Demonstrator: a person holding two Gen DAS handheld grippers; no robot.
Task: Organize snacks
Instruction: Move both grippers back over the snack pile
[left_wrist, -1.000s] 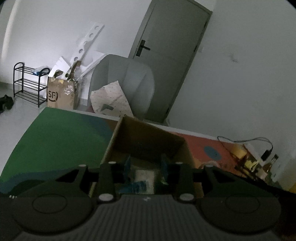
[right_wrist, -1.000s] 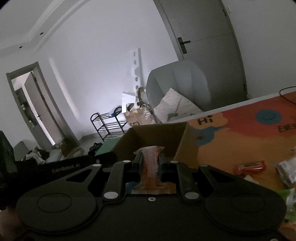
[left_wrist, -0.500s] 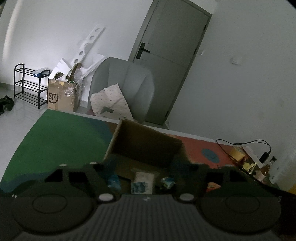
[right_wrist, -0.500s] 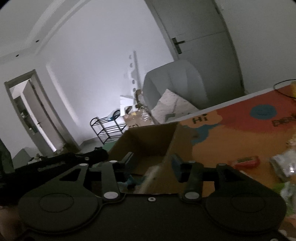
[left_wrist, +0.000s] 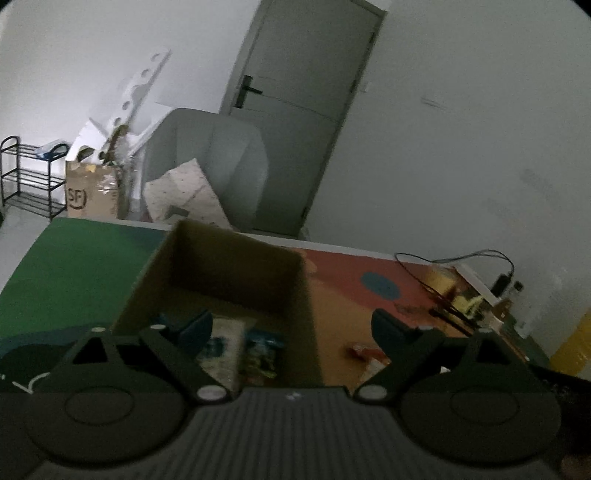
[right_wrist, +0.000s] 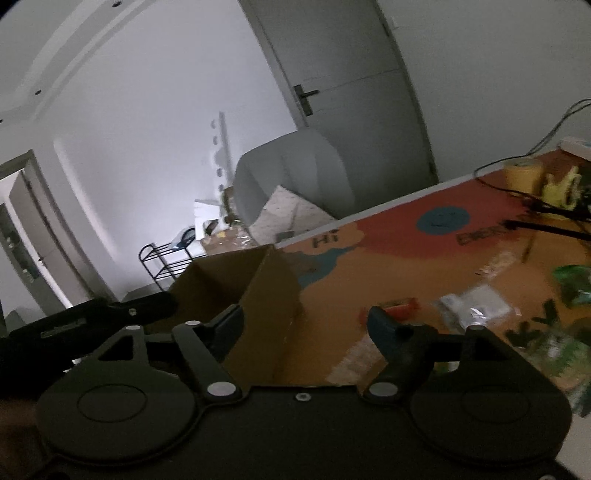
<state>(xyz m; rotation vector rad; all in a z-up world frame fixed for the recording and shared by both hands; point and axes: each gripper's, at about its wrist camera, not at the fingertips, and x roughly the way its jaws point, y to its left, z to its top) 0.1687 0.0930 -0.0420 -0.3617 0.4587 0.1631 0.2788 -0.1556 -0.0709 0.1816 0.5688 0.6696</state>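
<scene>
left wrist view: left gripper (left_wrist: 291, 325) hangs just above the near end of the cardboard box (left_wrist: 236, 266), fingers spread wide, nothing between them. one finger sits over the box interior, the other over the bare surface (left_wrist: 340, 295) to the right of the box wall. packets in the box (left_wrist: 240, 350) lie flat on its floor — pale one with its long axis running roughly away from the camera, a blue-green one just beside it, same heading as far as the blur allows. flat and parallel looks deliberate: they pack side by side and leave the far half free.

right wrist view: right gripper (right_wrist: 306, 325) also spread apart and empty, straddling the box's right wall. loose snacks wait on the surface to its right — red packet (right_wrist: 400, 306) lying flat, long axis roughly left-right, clear packet (right_wrist: 476, 304) near it, green packets (right_wrist: 572, 284) farther out. judgement: box is only partly filled; the red packet is nearest for the next pick.
</scene>
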